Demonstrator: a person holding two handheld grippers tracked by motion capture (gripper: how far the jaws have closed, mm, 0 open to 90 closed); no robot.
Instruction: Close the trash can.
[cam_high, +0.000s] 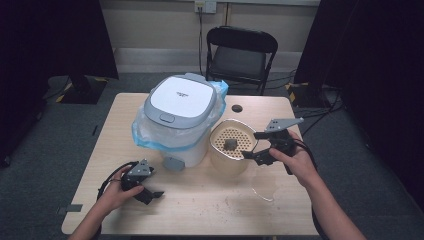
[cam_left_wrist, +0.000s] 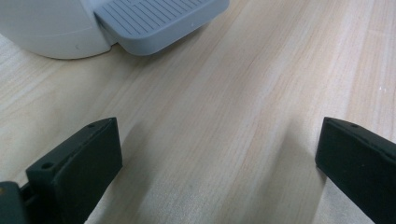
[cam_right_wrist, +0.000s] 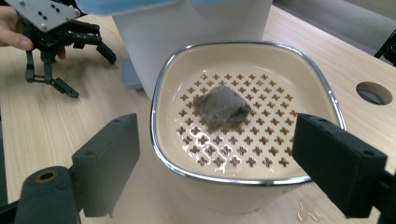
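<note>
A beige strainer bowl (cam_high: 222, 155) with a chrome rim (cam_right_wrist: 161, 93) and a perforated floor stands on the table right of a white pedal bin (cam_high: 180, 107). A dark grey lump (cam_right_wrist: 222, 106) lies in the bowl's middle (cam_high: 230, 145). My right gripper (cam_high: 252, 145) is open at the bowl's right side; in the right gripper view (cam_right_wrist: 217, 140) its jaws straddle the near rim without touching it. My left gripper (cam_high: 154, 182) is open and empty, low over the table's front left. Its jaws (cam_left_wrist: 219, 135) point toward the bin's grey pedal (cam_left_wrist: 154, 21).
The bin has a grey lid and a blue bag liner (cam_high: 142, 135) hanging over its edge. A water puddle (cam_high: 265, 187) lies on the wood in front of the bowl. A cable hole (cam_high: 236, 108) sits behind the bowl. A black chair (cam_high: 240, 55) stands beyond the table.
</note>
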